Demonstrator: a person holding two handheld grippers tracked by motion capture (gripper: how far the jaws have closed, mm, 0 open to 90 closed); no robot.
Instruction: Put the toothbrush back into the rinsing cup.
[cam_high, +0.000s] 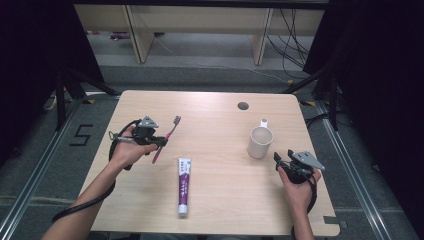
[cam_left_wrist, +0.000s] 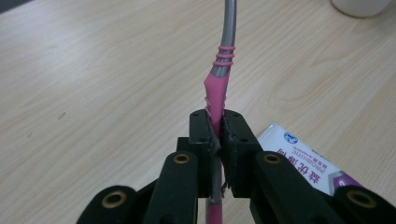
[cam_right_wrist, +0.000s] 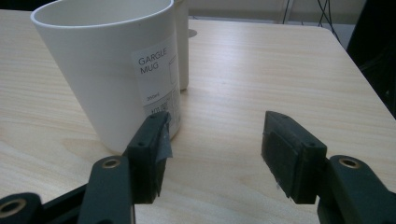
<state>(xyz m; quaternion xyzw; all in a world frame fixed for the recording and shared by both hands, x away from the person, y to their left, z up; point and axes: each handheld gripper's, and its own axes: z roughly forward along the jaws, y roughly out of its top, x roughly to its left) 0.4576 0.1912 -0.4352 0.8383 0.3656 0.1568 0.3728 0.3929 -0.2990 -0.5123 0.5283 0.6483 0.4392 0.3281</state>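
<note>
Pink toothbrush (cam_high: 165, 139) — pinched at its handle between the jaws of the left gripper (cam_high: 159, 142), held above the left half of the desk (cam_high: 215, 107), bristle end pointing away from the person. Toothpaste tube (cam_high: 183, 185) — flat on the desk, near centre. White mug (cam_high: 260, 142) — upright, right half. Right gripper (cam_right_wrist: 215, 140) — jaws spread, empty, just beside the mug.

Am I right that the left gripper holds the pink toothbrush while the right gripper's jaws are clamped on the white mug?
Not quite. The left gripper does hold the toothbrush, but the right gripper is open: the right gripper view shows its jaws standing apart with bare table between them, and the mug beside the left jaw, not gripped.
</note>
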